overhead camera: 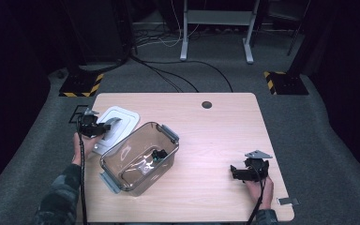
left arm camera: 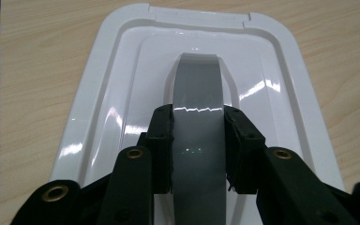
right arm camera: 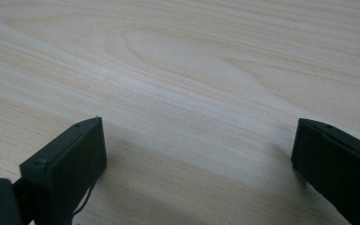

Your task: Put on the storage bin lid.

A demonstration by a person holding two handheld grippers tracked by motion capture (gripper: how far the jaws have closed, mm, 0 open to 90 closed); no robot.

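Tongs on the left [left arm camera: 198, 150] are clamped on the grey handle [left arm camera: 199, 98] of the glossy white lid [left arm camera: 98, 117], beside the clear box [overhead camera: 138, 157]. Slipping is risked on that smooth, curved strap if lifted crooked. The right tongs [right arm camera: 199, 159] are held wide over bare wooden table [right arm camera: 192, 70].

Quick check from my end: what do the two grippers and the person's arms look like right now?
Both are black two-jaw tools. The left gripper has blocky jaws with brass-coloured rivets; the right gripper carries a grey three-cornered plate on top. A black cable trails from each toward the person. The left sleeve is a dark camouflage pattern.
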